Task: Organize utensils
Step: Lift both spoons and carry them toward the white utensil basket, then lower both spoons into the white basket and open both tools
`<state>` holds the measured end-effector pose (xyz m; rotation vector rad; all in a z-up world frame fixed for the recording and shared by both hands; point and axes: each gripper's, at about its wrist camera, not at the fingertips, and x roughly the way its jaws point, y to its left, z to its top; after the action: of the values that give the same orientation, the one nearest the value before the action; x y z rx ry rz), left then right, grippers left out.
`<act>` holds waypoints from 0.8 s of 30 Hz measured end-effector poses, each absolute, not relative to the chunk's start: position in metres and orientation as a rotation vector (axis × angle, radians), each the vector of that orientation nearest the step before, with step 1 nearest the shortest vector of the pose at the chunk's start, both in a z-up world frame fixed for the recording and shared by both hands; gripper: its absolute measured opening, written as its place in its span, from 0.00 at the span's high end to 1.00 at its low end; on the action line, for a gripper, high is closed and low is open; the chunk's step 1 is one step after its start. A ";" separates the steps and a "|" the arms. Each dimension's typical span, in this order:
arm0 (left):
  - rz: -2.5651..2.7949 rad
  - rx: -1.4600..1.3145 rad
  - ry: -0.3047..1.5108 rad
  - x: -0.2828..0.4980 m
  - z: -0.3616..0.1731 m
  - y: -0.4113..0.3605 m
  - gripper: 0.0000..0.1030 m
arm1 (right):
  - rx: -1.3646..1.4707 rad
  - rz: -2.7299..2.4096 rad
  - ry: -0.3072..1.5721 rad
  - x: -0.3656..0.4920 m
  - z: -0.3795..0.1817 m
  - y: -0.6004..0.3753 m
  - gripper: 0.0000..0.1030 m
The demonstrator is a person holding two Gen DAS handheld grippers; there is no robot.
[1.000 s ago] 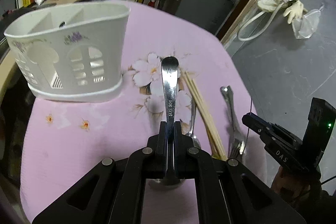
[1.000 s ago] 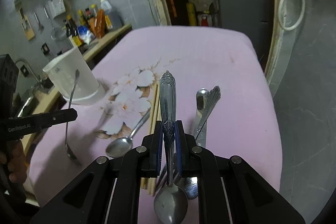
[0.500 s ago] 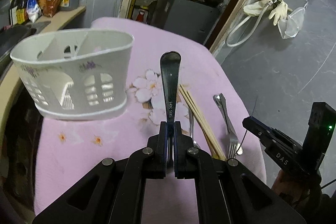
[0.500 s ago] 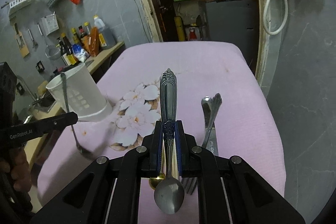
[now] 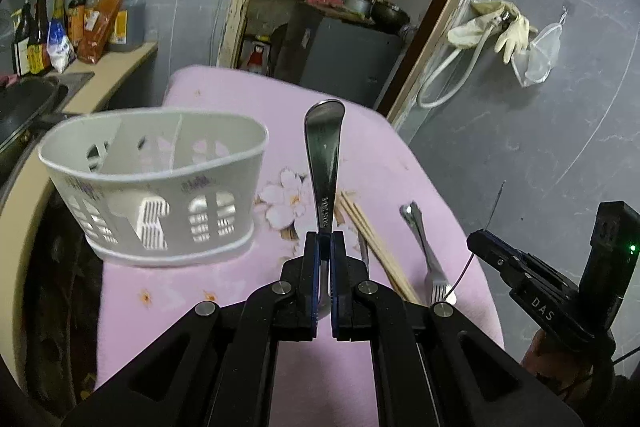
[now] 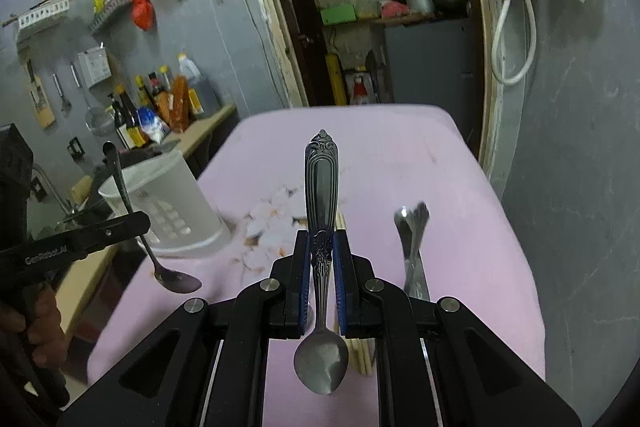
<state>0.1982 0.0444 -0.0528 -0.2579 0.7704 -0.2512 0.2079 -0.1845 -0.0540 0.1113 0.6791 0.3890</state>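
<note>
My left gripper (image 5: 324, 239) is shut on a plain steel spoon (image 5: 324, 163), held above the pink table with its handle pointing away. To its left stands the white slotted utensil holder (image 5: 160, 187). My right gripper (image 6: 322, 239) is shut on an ornate-handled spoon (image 6: 321, 187), bowl hanging toward the camera. In the right wrist view the left gripper (image 6: 132, 223) appears at the left with its spoon (image 6: 176, 281) beside the holder (image 6: 168, 203). Wooden chopsticks (image 5: 372, 239) and a fork (image 5: 426, 247) lie on the cloth. The right gripper (image 5: 480, 241) shows at the far right.
The pink flowered tablecloth (image 5: 224, 307) covers the table; its edges drop off left and right. A counter with sauce bottles (image 5: 76, 23) and a sink lie to the left. A fork and another utensil (image 6: 412, 239) lie right of my right gripper. A person's hand (image 6: 36, 327) grips the left tool.
Both grippers have risen with their spoons, so the table looks farther away. The holder has slid lower and closer to the centre in the left wrist view.
</note>
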 end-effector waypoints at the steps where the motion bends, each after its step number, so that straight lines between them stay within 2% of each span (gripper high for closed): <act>1: -0.250 -0.256 0.762 0.198 -0.049 0.047 0.98 | 0.110 0.392 0.663 0.207 -0.049 -0.182 0.92; 16: -0.179 -0.323 0.583 0.203 0.032 0.119 0.98 | 0.124 0.602 0.401 0.233 0.036 -0.116 0.92; 24: -0.056 -0.298 0.533 0.216 0.044 0.175 0.98 | 0.143 0.726 0.287 0.266 0.051 -0.046 0.92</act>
<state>0.2158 0.1748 0.0441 -0.2983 0.5334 -0.0564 0.2657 -0.0461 0.0509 0.1430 0.2872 0.7260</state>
